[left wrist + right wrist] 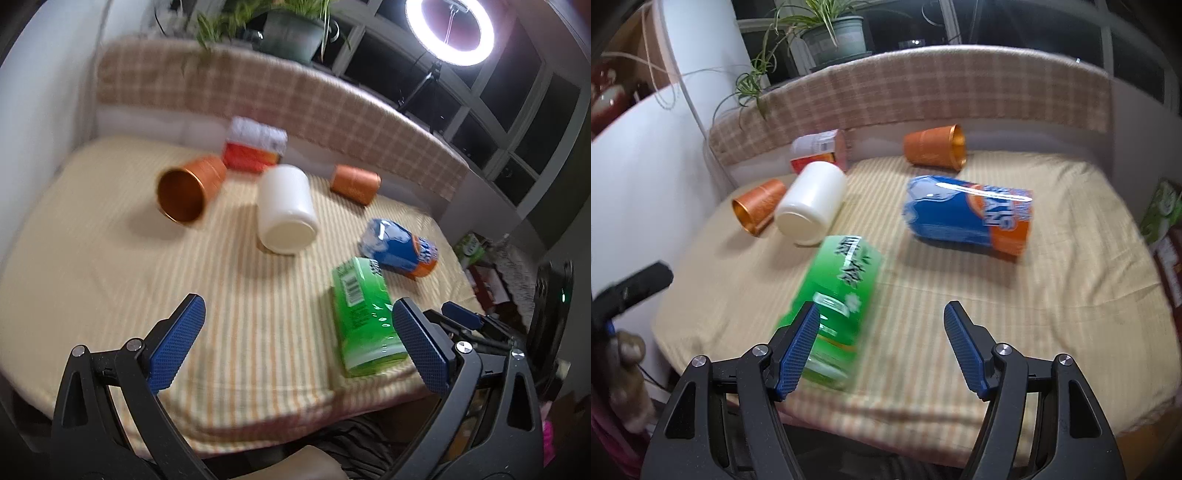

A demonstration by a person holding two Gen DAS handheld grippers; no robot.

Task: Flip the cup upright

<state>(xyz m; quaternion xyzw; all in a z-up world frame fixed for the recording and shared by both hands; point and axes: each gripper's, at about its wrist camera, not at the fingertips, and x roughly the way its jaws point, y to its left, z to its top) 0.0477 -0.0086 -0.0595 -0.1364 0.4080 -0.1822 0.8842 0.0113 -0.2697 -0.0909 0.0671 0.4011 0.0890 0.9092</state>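
My left hand-held gripper (297, 319) hangs over the near edge of the table (110, 266), jaws spread wide, nothing between them. Left copper cup (190, 192) lies on its side toward the far left corner, mouth turned toward me, well apart from the blue pads. I see an empty, shiny interior. The second copper cup (354, 184) lies on its side near the far edge, right of centre, also well clear.

Between the two cups a white jar (286, 210) lies on its side, flat end facing me; contents not visible. Behind it, a red-and-white box (255, 147) sits near the far edge. A blue-and-orange packet (399, 245) lies toward the right edge. A green packet (364, 317) lies close to the near edge, just beside my left gripper's right finger.

My right hand-held gripper (882, 330) is also spread wide and empty, over the near edge; the green packet sits partly behind its left finger. Both cups are far from it.

Table covering: yellow striped cloth. Checked fabric runs behind the far edge, with a potted plant (291, 33) above it. Ring light (448, 31) at upper right, against dark windows. Both views are motion-blurred.
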